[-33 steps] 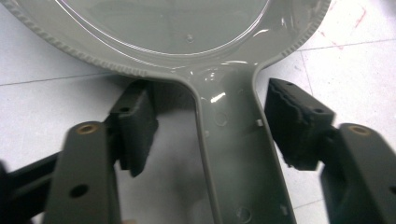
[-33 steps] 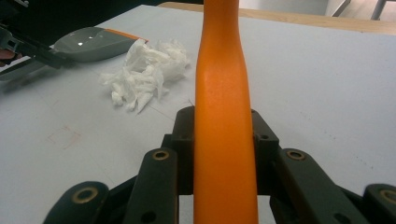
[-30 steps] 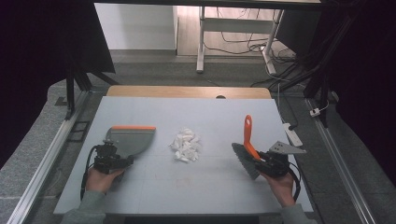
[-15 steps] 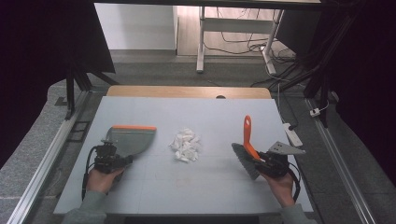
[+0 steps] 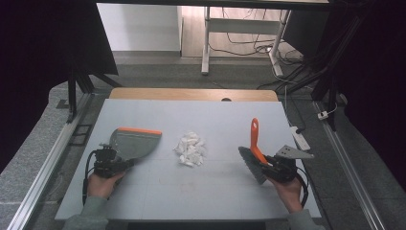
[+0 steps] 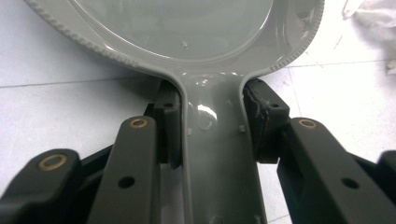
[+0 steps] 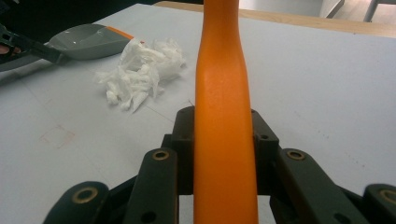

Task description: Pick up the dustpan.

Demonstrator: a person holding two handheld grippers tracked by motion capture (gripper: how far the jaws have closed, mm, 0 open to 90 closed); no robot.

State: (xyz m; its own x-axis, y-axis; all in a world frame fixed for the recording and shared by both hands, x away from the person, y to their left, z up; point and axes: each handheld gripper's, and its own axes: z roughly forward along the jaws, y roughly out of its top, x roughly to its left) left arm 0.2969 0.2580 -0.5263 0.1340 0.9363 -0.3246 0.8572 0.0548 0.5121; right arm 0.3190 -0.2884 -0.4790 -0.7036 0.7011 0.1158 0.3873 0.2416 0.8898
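While paper scraps lie between, left tongs clamp dustpan, right tongs clamp brush.

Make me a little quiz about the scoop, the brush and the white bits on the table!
1. True or false: the left gripper is shut on the grey dustpan's handle.
2. What does the right gripper hold? A) a cup B) the orange-handled brush C) nothing
3. Fill in: the pile of white paper scraps lies on the table ____ the dustpan and the brush.

Key:
1. True: its jaws press both sides of the handle.
2. B: the orange handle sits clamped between the jaws.
3. Between: neither tool touches the pile.
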